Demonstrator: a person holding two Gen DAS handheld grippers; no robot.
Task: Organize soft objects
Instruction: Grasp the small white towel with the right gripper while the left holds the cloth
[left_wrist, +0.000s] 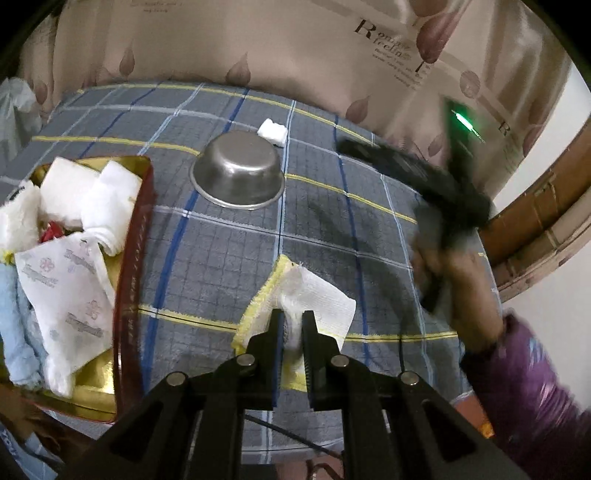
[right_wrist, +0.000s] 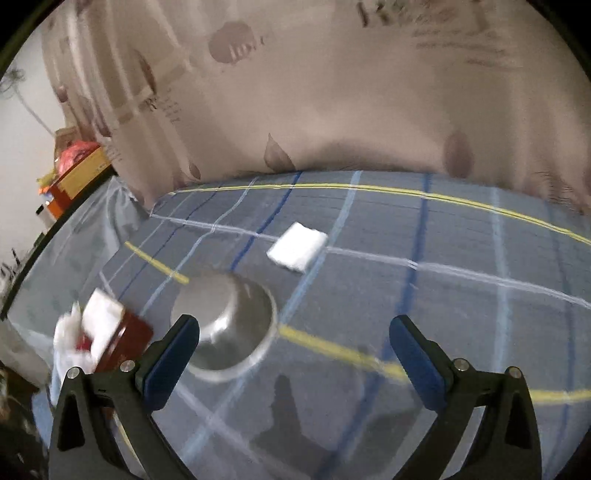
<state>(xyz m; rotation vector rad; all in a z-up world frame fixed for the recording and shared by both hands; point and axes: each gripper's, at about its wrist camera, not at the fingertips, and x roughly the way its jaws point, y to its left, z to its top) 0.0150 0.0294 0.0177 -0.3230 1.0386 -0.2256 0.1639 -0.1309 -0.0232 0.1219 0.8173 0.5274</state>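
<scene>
My left gripper (left_wrist: 292, 322) is shut on a white paper napkin (left_wrist: 317, 299) together with a yellow-edged cloth (left_wrist: 258, 306), held above the checked blue bedspread (left_wrist: 229, 251). To its left stands a red and gold box (left_wrist: 135, 236) piled with white cloths, a printed tissue pack (left_wrist: 66, 280) and a light blue cloth. A small white folded cloth (left_wrist: 272, 132) (right_wrist: 297, 246) lies beyond the upturned steel bowl (left_wrist: 238, 175) (right_wrist: 225, 325). My right gripper (right_wrist: 293, 354) is open and empty, above the bedspread near the bowl. In the left wrist view it appears blurred at the right (left_wrist: 406, 166).
A patterned beige curtain (right_wrist: 332, 92) hangs behind the bed. A hand in a purple sleeve (left_wrist: 524, 373) is at the right. A wooden frame (left_wrist: 546, 229) stands at the far right. Boxes and a red bag (right_wrist: 77, 162) sit far left.
</scene>
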